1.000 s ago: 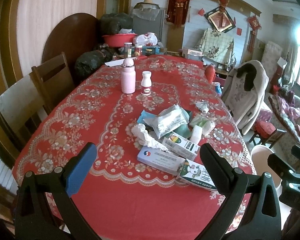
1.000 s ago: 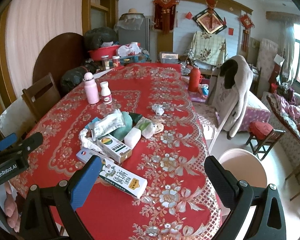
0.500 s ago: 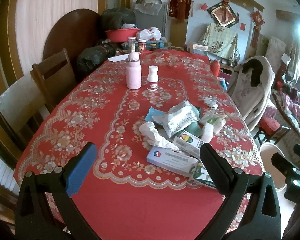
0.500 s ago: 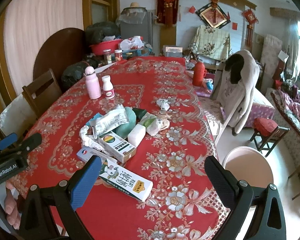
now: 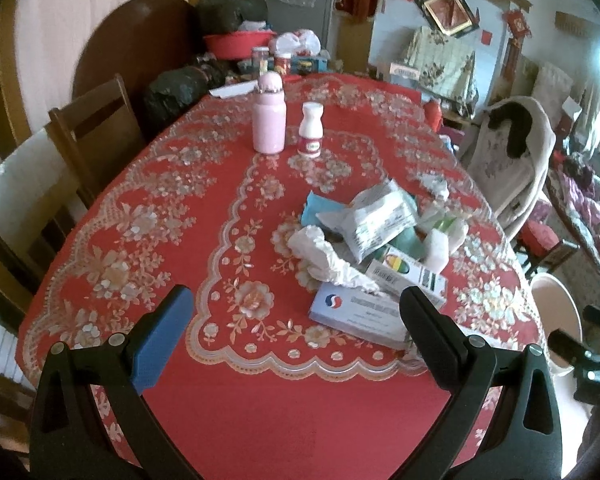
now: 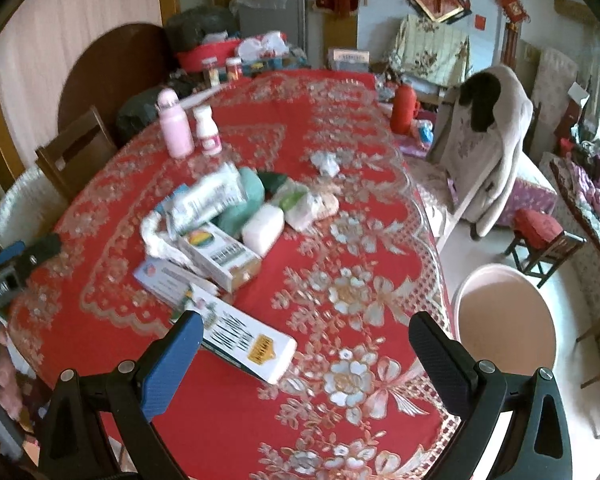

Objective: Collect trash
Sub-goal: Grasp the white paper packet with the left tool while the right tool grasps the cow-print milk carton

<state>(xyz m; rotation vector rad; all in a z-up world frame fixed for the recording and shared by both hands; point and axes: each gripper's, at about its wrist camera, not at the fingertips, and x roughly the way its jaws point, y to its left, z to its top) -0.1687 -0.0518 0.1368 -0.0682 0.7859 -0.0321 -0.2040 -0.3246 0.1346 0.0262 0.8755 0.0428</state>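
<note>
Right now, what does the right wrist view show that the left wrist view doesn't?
Only the right wrist view shows the whole white carton with the yellow label lying nearest the open right gripper, the full mouth of the pink bin on the floor beside the table, and the red flask. Only the left wrist view shows the open left gripper from behind. Both show the trash pile with the blue-and-white box, the crumpled tissue, the pink bottle and the small white bottle.

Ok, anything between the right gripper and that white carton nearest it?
Nothing: in the right wrist view, the open right gripper hovers over the white carton, only bare red tablecloth around.
</note>
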